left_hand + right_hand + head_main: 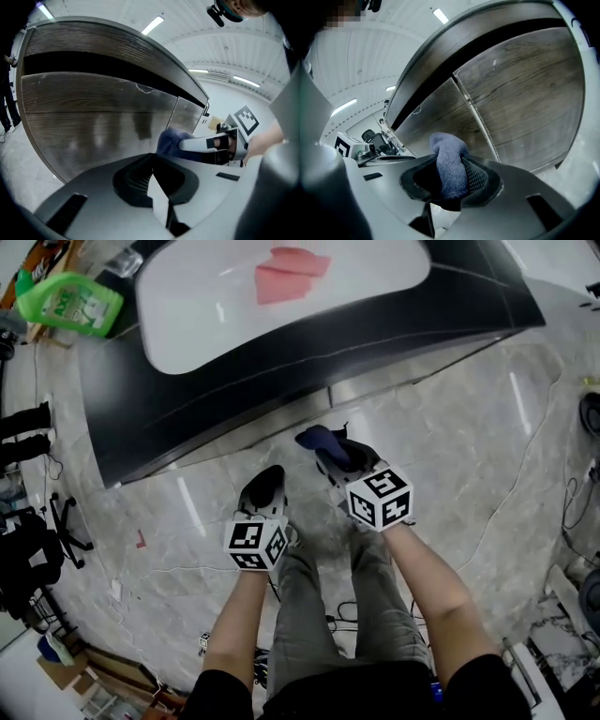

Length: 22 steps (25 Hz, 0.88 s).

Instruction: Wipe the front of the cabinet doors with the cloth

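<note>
Now the right gripper (pixel 451 177) has its fingers clamped on the blue cloth (pixel 447 152). The cloth is bunched and pokes out toward the cabinet doors (pixel 525 103), close to the seam between them; contact unclear. The left gripper (pixel 152 164) has its fingers together, nothing between, near the doors. Above the doors, the table (pixel 187 329) carries a pink rag (pixel 291 276) and a green bottle (pixel 70 304).

Glossy grey marble floor (pixel 469 427); strip lights (pixel 153 24) line a white ceiling (pixel 225 56).
</note>
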Available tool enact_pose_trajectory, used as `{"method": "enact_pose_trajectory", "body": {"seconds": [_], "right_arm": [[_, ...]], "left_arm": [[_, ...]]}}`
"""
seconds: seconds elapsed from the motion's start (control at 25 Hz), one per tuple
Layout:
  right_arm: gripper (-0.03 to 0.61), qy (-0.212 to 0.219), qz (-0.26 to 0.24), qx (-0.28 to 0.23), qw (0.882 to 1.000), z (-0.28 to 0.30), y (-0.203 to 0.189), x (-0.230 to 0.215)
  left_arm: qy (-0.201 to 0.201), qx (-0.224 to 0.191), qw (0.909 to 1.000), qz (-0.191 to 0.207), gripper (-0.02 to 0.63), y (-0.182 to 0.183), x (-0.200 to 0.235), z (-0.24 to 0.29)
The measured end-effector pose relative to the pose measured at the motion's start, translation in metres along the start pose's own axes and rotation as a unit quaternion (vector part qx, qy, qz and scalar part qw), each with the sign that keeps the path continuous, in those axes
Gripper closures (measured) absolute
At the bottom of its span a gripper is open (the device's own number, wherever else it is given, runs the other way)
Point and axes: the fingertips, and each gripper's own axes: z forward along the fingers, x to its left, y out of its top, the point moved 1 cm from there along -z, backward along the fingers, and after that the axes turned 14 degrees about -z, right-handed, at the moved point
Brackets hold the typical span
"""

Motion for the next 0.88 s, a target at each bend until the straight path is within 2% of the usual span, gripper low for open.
{"method": "enact_pose_trajectory", "body": {"seconds": [0.32, 0.44, 0.6, 0.88], "right_arm": [[0.459, 0.002, 0.026, -0.027, 0.999, -0.053, 0.028, -0.001], [0.459, 0.010, 0.020, -0.028, 0.999, -0.072, 0.035, -0.001], [0.459, 0.015, 0.003, -0.027, 1.000, -0.077, 0.041, -0.001], [0.459, 0.019, -0.003, -0.026, 0.999, -0.068, 0.044, 0.004]], "left_arm": [[-0.001, -0.026, 0.9996, -0.009, 0.620, 0.020, -0.054, -0.010], [0.005, -0.044, 0.9988, -0.019, 0.620, 0.025, -0.071, -0.020], [0.009, -0.058, 0.9978, -0.032, 0.620, 0.026, -0.074, -0.027], [-0.005, -0.046, 0.9981, -0.041, 0.620, 0.015, -0.063, -0.012]]}}
